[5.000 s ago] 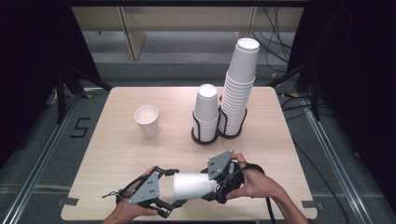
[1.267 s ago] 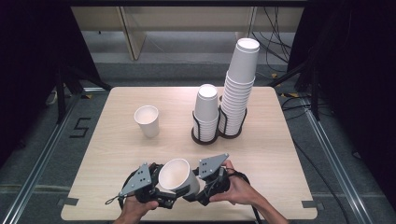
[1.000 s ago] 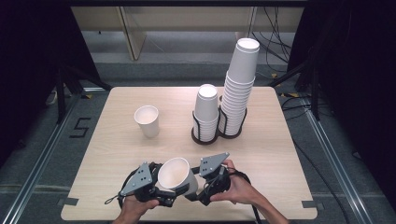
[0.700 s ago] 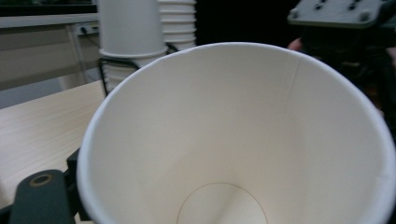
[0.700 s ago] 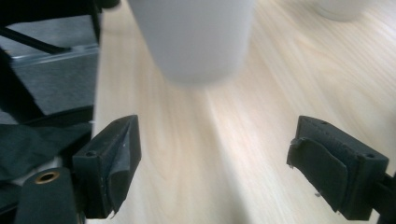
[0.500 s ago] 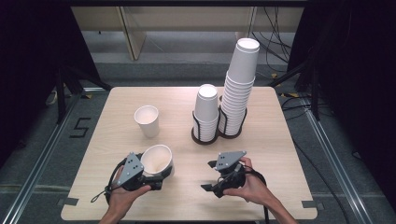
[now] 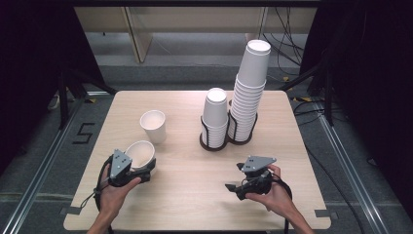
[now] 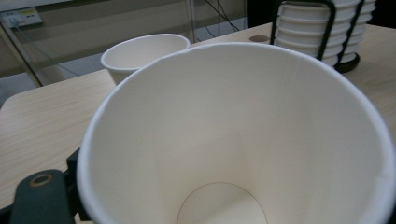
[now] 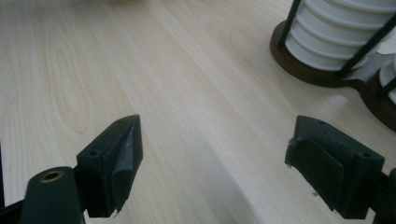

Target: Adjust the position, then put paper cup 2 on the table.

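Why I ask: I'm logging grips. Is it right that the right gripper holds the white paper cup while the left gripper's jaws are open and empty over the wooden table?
Not quite: the sides are swapped. The high view shows the left gripper holding the white paper cup, and the right gripper view shows the right gripper open and empty over the light wooden table.

loose cups [image 7: 153,126]: 2 | cup stacks [image 7: 248,92]: 2 | hand-held grippers [image 7: 238,184]: 2

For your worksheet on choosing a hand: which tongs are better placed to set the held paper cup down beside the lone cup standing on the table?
Left. The left tongs already grip the paper cup, close to the standing cup. The right tongs are open with nothing between them, farther off near the cup holder.
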